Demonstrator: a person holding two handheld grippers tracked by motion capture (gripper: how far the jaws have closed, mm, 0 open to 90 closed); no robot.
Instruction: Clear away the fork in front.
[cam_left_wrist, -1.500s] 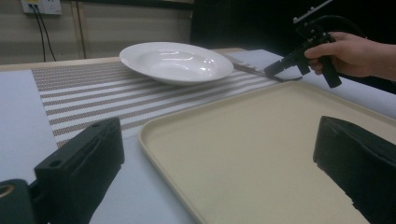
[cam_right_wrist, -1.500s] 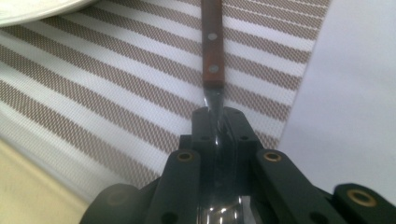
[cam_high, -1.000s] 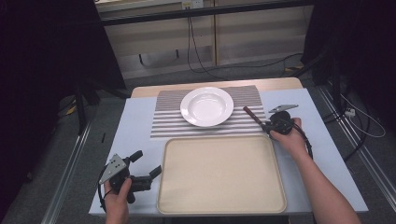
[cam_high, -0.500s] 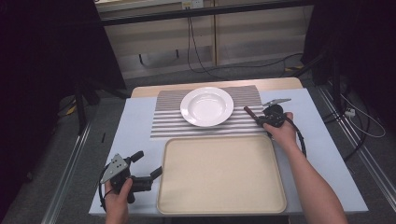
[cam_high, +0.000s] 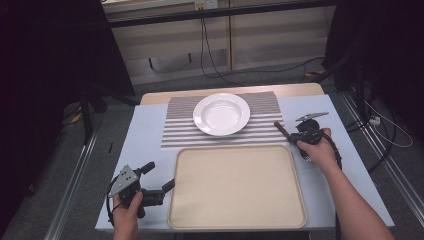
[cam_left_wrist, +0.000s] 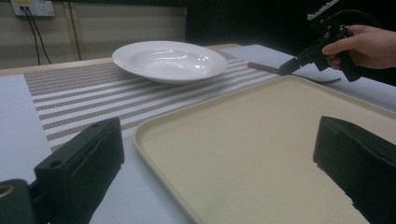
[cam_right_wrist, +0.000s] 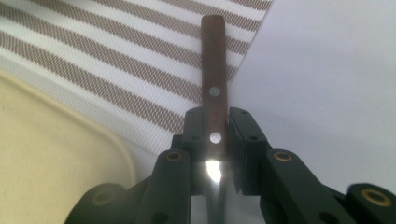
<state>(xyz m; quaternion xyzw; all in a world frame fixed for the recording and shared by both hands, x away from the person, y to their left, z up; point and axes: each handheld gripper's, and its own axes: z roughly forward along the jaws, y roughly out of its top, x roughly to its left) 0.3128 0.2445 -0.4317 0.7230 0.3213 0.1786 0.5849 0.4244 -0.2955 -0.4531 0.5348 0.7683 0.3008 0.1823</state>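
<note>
A knife with a dark wooden handle (cam_right_wrist: 214, 70) lies in my right gripper (cam_right_wrist: 215, 116). Its jaws have just been closing and now stand shut on the handle by the rivets. The handle's end sticks out over the edge of the striped placemat (cam_high: 180, 132). In the high view the right gripper (cam_high: 292, 135) is at the table's right, just beyond the tray's far right corner. My left gripper (cam_high: 161, 176) rests open at the near left, beside the beige tray (cam_high: 237, 185), with nothing between its jaws. The white plate (cam_high: 221, 114) sits on the placemat.
The tray fills the near middle of the pale blue table (cam_high: 145, 135). The placemat and plate (cam_left_wrist: 169, 60) lie beyond it. Cables run across the floor behind and to the right of the table.
The right hand went a little toward the plate, then came back to the right with the knife in its jaws. The left hand has kept still.
</note>
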